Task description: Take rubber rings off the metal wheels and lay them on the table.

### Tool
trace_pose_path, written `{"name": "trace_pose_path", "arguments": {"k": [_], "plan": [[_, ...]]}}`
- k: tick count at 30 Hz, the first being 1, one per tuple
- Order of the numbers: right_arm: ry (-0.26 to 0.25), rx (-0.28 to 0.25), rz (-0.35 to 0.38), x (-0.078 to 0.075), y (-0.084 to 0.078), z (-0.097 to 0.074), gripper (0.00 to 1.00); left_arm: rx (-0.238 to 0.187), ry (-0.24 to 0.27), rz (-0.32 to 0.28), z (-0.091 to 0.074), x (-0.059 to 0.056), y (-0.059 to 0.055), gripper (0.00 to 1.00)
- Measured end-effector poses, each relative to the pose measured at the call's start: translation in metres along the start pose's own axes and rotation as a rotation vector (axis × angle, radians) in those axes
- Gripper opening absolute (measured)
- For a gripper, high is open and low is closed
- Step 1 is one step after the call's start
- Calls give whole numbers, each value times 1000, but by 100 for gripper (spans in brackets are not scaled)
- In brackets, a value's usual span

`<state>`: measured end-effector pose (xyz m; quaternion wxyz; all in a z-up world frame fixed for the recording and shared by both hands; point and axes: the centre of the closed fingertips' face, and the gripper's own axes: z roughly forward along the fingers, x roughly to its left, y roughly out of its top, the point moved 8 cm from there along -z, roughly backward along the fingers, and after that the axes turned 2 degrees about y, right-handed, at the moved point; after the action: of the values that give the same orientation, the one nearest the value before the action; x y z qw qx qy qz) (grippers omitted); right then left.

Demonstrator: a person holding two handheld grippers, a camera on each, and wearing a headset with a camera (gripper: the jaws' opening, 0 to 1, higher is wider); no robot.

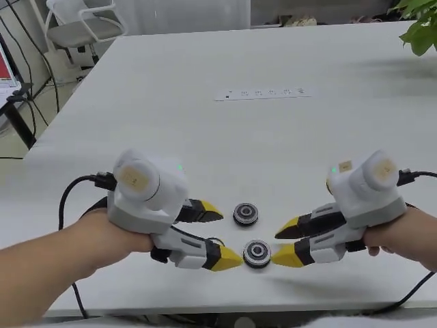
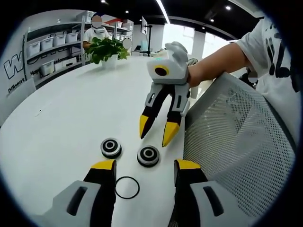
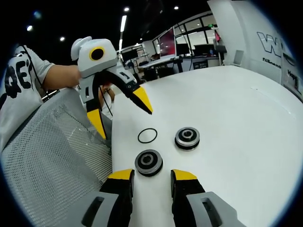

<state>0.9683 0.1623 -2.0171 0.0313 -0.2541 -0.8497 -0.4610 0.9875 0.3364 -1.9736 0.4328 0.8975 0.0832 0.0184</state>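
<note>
Where one rubber ring (image 2: 127,187) already lies flat on the worktop (image 1: 205,137), the task is judged to stand between rings: one is off and the next wheel is about to be taken up. At the left, the left tool (image 1: 220,234) has its jaws spread wide and empty, with the loose ring on the worktop between them and touching neither. Just to its right, near the front edge, two metal wheels lie flat and apart from each other: the far wheel (image 1: 246,214) and the near wheel (image 1: 257,252). Which of them still wears its rubber cannot be told. The right tool (image 1: 277,246) points in from the right, jaws parted and holding nothing, its tips just beside the near wheel. The next move probably calls for one tool to steady a wheel while the other works a tip under the rubber and peels it off; a small wheel may skid. A cable (image 1: 65,198) trails from the left tool. A chair (image 1: 82,24), a socket strip (image 1: 263,93) and a plant (image 1: 420,27) sit well apart. Nothing blocks the work, though the tool tips crowd each other.
</note>
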Motion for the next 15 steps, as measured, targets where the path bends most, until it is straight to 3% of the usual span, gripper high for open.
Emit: {"name": "trace_pose_path", "arguments": {"k": [15], "plan": [[6,11,-7,1,-3,2,28,28,-34,19,17,-2,1,41]]}}
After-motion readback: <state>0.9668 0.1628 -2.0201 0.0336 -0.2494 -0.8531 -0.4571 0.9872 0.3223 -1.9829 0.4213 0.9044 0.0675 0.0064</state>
